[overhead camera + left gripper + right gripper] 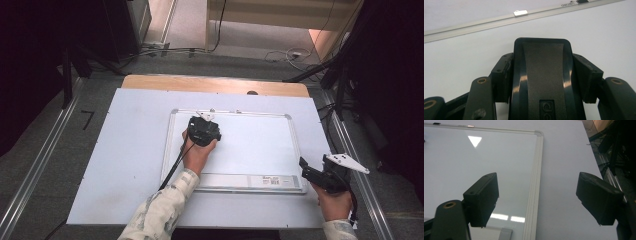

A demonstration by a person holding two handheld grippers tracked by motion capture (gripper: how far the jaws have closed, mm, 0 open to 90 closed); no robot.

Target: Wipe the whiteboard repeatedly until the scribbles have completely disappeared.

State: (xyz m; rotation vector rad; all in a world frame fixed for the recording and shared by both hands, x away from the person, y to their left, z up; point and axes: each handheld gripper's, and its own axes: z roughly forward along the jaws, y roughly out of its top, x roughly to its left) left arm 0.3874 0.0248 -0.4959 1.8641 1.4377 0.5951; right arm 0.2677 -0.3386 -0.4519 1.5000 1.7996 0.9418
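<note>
A white whiteboard [295,145] with a silver frame lies flat on the table. My left gripper [202,131] hovers over its upper left part, near the far frame rail [486,23]. It is shut on a black eraser [542,85] with a grey textured middle, one pad pressing on each side. My right gripper [306,167] sits by the board's near right corner. Its jaws stand wide open in the right gripper view [539,195], with nothing between them, over the board's right frame [535,177].
A pale sheet [125,165] covers the table, and a wooden strip [215,84] shows at the far edge. A small metal clip [520,13] sits on the frame rail. Metal floor rails, cables and dark stands flank the table on both sides.
</note>
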